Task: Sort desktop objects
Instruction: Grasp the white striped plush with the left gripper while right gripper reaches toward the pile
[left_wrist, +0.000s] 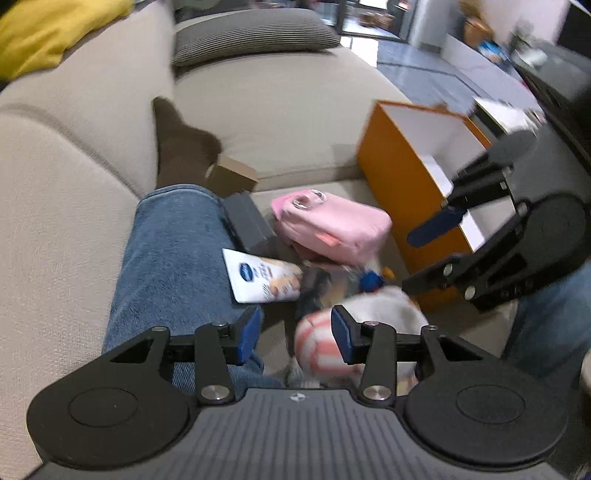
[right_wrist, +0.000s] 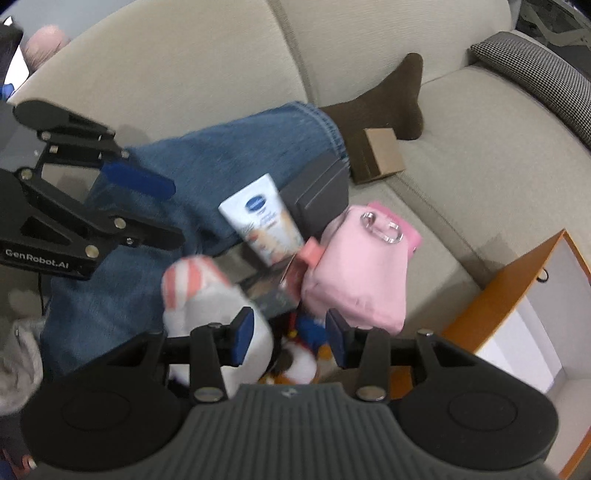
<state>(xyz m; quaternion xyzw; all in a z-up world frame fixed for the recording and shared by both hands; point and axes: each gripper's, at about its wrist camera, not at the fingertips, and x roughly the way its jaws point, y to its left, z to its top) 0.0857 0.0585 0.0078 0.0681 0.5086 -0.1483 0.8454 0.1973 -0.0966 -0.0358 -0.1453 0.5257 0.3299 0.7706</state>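
We judge sorting barely begun: orange box (left_wrist: 402, 173) looks empty; pink pouch (right_wrist: 354, 266), lotion tube (right_wrist: 264, 221), plush toy (right_wrist: 207, 295) lie on sofa (right_wrist: 443, 177). Left tool (left_wrist: 295, 332) and right tool (right_wrist: 284, 334) both gape, empty.

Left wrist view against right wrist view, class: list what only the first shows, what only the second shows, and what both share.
Only the left wrist view shows the yellow cloth on the sofa back and the floor and furniture beyond the sofa. Only the right wrist view shows the pale pink item behind the sofa back. Both share the pink pouch, white tube, dark grey box, cardboard box, orange box, striped plush toy, and both open grippers: left, right.
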